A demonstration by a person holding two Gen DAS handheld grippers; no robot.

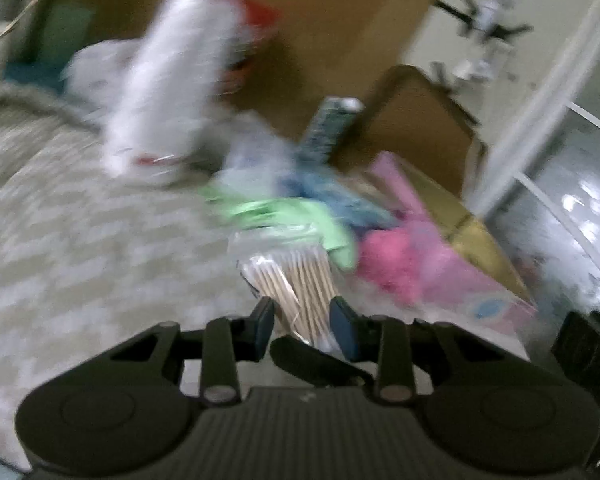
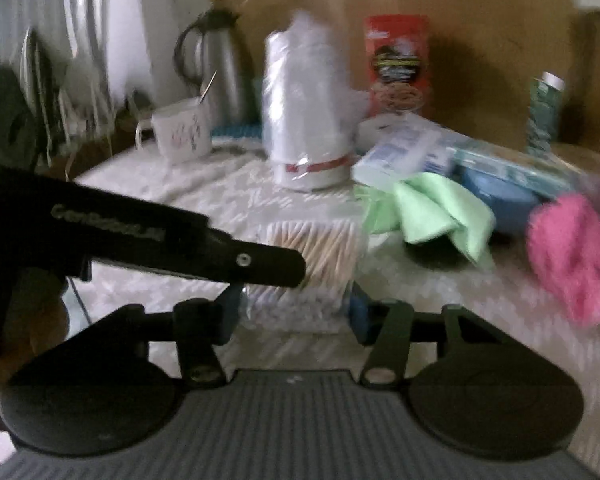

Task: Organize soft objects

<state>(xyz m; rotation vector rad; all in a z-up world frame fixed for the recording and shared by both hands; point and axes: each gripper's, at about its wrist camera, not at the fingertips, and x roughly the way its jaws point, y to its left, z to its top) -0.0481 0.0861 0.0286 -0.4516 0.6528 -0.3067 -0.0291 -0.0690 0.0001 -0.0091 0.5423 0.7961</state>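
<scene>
Patterned grey-and-white cloth (image 2: 148, 292) covers the table, with a brown board behind it and pale curtains at far left. Going left to right in the right wrist view: a white mug (image 2: 182, 134) with a stick in it, a steel thermos jug (image 2: 216, 68), a tall roll of clear plastic bags (image 2: 306, 112), a red packet (image 2: 396, 58) against the board, a white-and-blue pack (image 2: 400, 152), a green microfibre cloth (image 2: 440, 214), a blue cloth or pad (image 2: 500, 196), a pink fluffy cloth (image 2: 568, 258), and a patterned tube (image 2: 544, 114) standing at the back.

Nearest the camera lies the clear packet of cotton swabs (image 2: 320, 256), between both tools. The left gripper (image 1: 302, 320) has its blue pads on either side of the packet's near end; the swabs pass between them, but through the blur I cannot tell whether the pads press the plastic or stand just off it. The right gripper (image 2: 296, 308) straddles the lower part of the same packet with jaws set wide; contact there is likewise unclear. The left tool's finger crosses the right view just in front of the swabs.

The step in hand looks like securing the swab packet. Next, one grip should be made firm before lifting, as the slippery bag could slide out, and the packet then moved clear of the cloths.
</scene>
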